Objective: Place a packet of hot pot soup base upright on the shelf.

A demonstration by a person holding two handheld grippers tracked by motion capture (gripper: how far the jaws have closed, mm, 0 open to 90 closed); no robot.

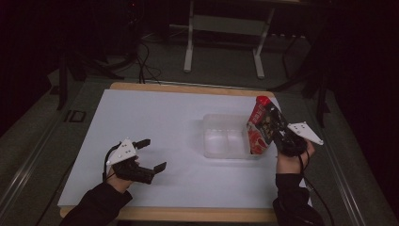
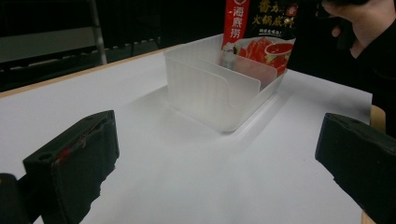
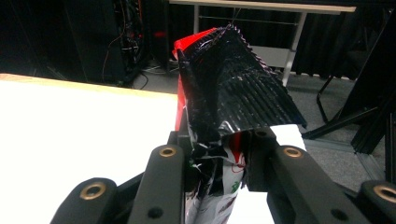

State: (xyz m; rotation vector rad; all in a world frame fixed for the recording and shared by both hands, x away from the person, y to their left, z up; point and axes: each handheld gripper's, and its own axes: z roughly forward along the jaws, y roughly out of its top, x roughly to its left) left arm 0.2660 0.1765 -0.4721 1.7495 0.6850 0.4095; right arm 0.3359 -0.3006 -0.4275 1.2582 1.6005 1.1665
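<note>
The right gripper point(image 1: 278, 133) is clamped on the packet point(image 1: 260, 126), which stands tilted with its lower end inside the bin's point(image 1: 221, 151) right compartment. The left gripper point(image 1: 147, 155) rests on the table point(image 1: 155, 113) with jaws spread, holding nothing. Risk: the unsteadied bin may slide or tip if the packet drags its wall; the crumpled foil may slip.

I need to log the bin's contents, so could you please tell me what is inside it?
The red pouch, held by the right gripper, stands with its lower end in the bin at its right end. A divider hides the floor behind it.
</note>
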